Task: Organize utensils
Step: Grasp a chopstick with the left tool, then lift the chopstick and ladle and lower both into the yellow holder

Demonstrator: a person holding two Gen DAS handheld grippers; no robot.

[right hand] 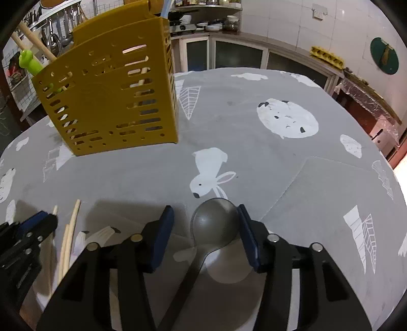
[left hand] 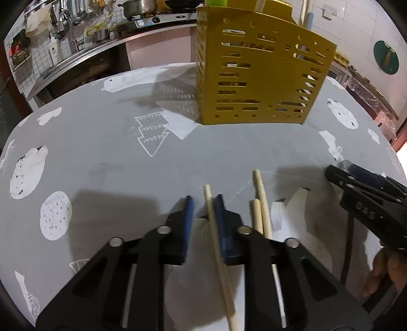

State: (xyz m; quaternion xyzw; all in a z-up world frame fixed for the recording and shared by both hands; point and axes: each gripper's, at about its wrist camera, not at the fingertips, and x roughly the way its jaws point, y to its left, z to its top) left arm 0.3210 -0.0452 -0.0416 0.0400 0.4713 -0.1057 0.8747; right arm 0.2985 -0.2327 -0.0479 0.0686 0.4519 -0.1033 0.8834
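Pickup stage: left gripper [left hand: 204, 203] spread around a chopstick [left hand: 216, 242], right gripper [right hand: 205, 216] spread astride spoon [right hand: 215, 226]; closing comes next, then yellow caddy [right hand: 112, 99].

You are working in a home kitchen: a faucet [left hand: 68, 30] and hanging ladles [left hand: 81, 12] are lining the tiled wall, a pot [left hand: 138, 7] is sitting on the stove [left hand: 150, 20], cabinets [right hand: 239, 57] are running below the counter, and a patterned cloth is covering your tabletop [right hand: 292, 183].
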